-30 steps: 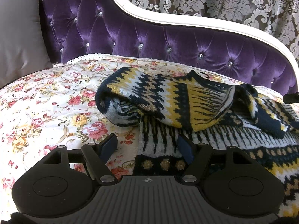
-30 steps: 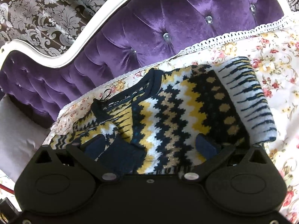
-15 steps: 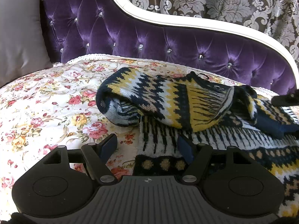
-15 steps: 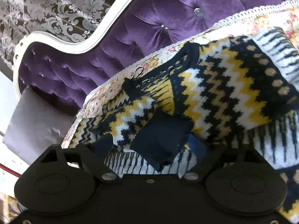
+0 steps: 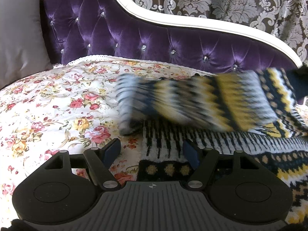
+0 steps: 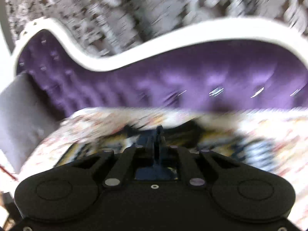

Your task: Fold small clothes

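Off to the left, the left claw [image 5: 152, 152] hovers spread over the sweater's [image 5: 211, 104] hem on the floral bedspread [image 5: 57, 104], while the right claw [image 6: 156, 134] is closing, pinching dark knit, a fold seemingly underway, next needing a carry across.
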Demonstrator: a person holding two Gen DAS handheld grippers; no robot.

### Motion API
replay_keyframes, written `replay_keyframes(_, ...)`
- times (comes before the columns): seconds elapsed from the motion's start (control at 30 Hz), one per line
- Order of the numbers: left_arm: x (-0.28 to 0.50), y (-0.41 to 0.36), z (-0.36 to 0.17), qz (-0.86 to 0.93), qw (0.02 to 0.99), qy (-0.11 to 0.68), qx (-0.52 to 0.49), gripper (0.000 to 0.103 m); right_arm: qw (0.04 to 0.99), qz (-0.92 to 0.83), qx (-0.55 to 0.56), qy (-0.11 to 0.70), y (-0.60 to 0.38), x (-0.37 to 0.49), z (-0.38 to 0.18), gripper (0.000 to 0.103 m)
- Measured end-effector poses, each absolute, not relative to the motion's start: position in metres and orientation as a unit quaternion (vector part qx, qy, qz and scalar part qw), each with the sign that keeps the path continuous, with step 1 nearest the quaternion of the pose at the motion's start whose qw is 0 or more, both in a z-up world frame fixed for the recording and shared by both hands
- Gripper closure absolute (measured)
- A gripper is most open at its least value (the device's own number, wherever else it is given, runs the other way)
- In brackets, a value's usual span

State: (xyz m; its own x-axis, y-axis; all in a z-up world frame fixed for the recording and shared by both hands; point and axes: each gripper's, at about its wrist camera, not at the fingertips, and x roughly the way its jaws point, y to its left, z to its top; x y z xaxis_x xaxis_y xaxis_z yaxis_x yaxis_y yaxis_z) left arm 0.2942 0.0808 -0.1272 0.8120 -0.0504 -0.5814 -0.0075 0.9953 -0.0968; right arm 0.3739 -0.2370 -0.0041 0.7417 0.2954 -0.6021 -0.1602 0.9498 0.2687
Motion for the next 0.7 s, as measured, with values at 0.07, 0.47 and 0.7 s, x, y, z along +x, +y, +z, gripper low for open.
replay_keyframes(0.07, 0.295, 0.081, -0.127, -0.012, 0.95, 0.308, -0.046, 0.034, 0.928, 0.086, 0.097, 0.349, -0.26, 0.382, -0.012, 0.091)
replay_keyframes(0.47, 0.297, 0.088, -0.095, -0.014, 0.946, 0.324, -0.011, 0.035, 0.909, 0.016, 0.074, 0.41, -0.294, 0.386, -0.098, 0.092)
replay_keyframes(0.7, 0.324, 0.073, -0.108, -0.012, 0.929, 0.369, 0.019, 0.035, 0.915, 0.023, 0.057, 0.398, -0.292, 0.379, -0.091, 0.092)
